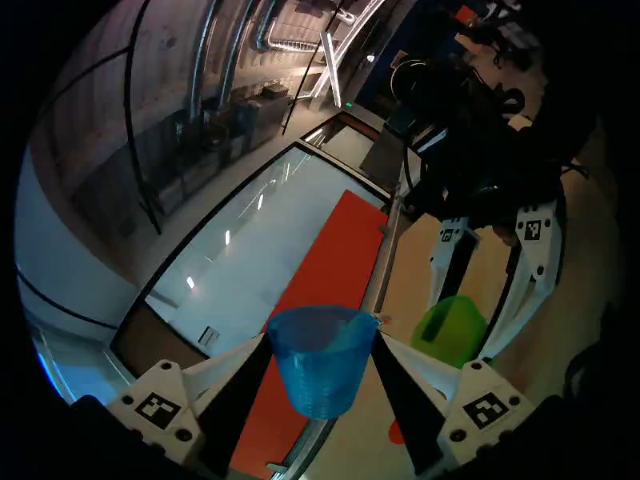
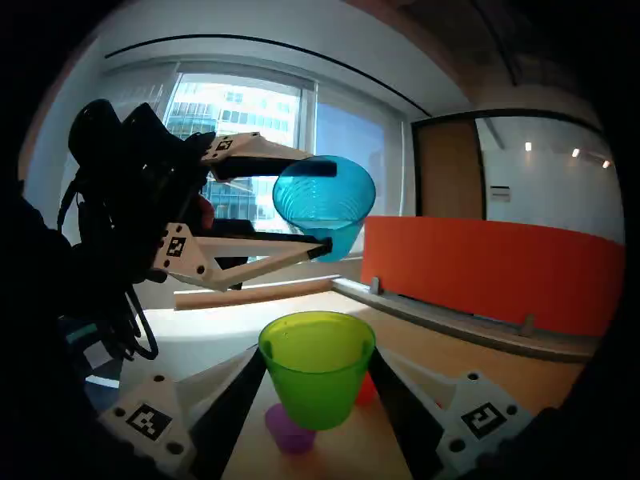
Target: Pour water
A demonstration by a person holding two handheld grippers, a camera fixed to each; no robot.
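Left gripper (image 1: 322, 346) clamped on blue cup (image 1: 322, 380); right gripper (image 2: 318, 360) clamped on green cup (image 2: 318, 388). Right gripper view has blue cup tipped at 12 o'clock, purple cup (image 2: 288, 436) at 7 o'clock.

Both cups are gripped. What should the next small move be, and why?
Probably ease the blue cup over the green cup and tip it further. The left tongs hold the blue cup raised and tilted toward the green cup, which the right tongs hold upright below. No water seems to be falling yet.
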